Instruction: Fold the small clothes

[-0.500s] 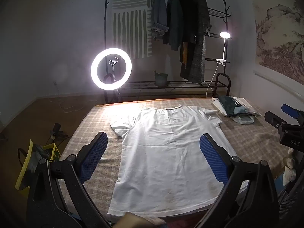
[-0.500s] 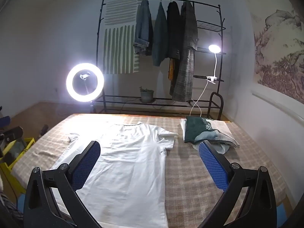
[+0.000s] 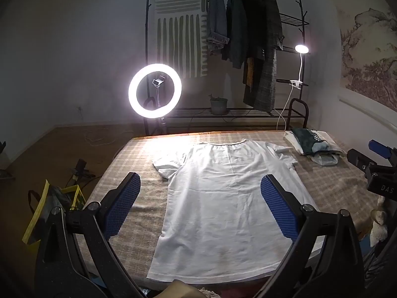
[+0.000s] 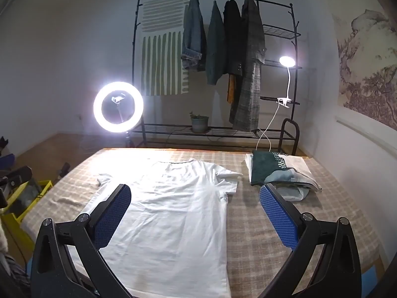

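- The left gripper (image 3: 201, 206) hovers with its fingers spread wide and holding nothing.
- The white T-shirt (image 3: 230, 198) lies flat on the checked table cover (image 3: 330, 186), ahead between these fingers.
- The right gripper (image 4: 196, 216) is also wide apart and empty; a pile of folded clothes (image 4: 280, 171) lies just beyond its right finger.

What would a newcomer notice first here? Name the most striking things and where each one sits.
The glowing ring light stands at the far left edge of the checked table. A white T-shirt lies spread flat at the table's centre, collar away from the camera. A pile of folded clothes sits at the far right corner, and both grippers hang above the near edge with jaws wide apart, holding nothing.
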